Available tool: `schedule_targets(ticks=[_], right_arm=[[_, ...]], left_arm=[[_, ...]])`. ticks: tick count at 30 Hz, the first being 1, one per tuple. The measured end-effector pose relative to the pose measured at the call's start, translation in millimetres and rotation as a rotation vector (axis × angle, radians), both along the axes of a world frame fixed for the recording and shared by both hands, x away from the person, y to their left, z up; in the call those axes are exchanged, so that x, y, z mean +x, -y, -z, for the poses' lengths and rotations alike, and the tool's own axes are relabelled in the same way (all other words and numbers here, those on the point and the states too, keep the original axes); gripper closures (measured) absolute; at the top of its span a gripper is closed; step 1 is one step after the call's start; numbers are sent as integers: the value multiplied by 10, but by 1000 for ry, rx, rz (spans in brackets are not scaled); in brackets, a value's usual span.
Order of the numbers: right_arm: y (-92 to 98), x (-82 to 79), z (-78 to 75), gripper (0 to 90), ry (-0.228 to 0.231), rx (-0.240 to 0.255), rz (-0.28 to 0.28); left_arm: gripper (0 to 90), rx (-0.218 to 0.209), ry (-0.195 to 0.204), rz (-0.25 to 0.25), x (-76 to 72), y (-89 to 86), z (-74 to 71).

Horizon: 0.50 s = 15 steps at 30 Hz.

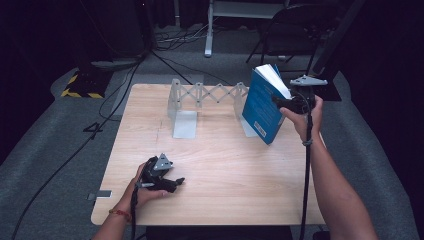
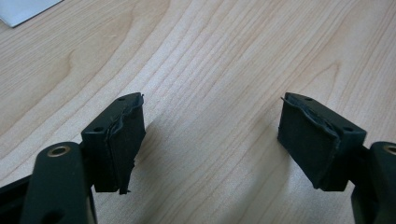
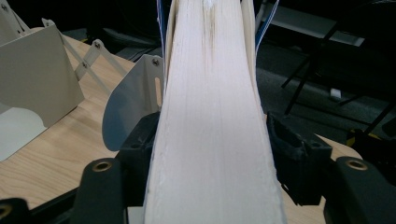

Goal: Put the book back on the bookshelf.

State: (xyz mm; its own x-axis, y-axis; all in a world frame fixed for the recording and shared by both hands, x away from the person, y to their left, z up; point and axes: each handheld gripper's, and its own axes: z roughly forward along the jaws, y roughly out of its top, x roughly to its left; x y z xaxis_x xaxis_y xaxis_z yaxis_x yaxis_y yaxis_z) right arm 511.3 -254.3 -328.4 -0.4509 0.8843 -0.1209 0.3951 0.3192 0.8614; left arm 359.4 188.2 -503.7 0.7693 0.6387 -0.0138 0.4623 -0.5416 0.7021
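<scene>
The book (image 1: 261,106) was a thick paperback with a blue cover and a pale page block, standing tilted at the far right of the surface (image 1: 225,170). Its lower corner rested on the wood, just beside the right end of a folding rack. Its page edges (image 3: 212,130) faced the right tool, the covers slightly splayed at the top.

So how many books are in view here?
1. The blue book stands tilted at the table's far right, against the bookend rack, between the right gripper's jaws.

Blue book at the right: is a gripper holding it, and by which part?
The blue book stands between the right gripper jaws at its page edge, but whether the pads actually press it cannot be told.
</scene>
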Motion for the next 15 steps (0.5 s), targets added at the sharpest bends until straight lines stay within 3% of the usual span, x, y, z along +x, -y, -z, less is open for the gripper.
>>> schedule_targets(ticks=[15], right_arm=[[85, -53, -31, 317, -34, -25, -48]], left_arm=[[230, -1, -2, -1, 0, 3, 1]])
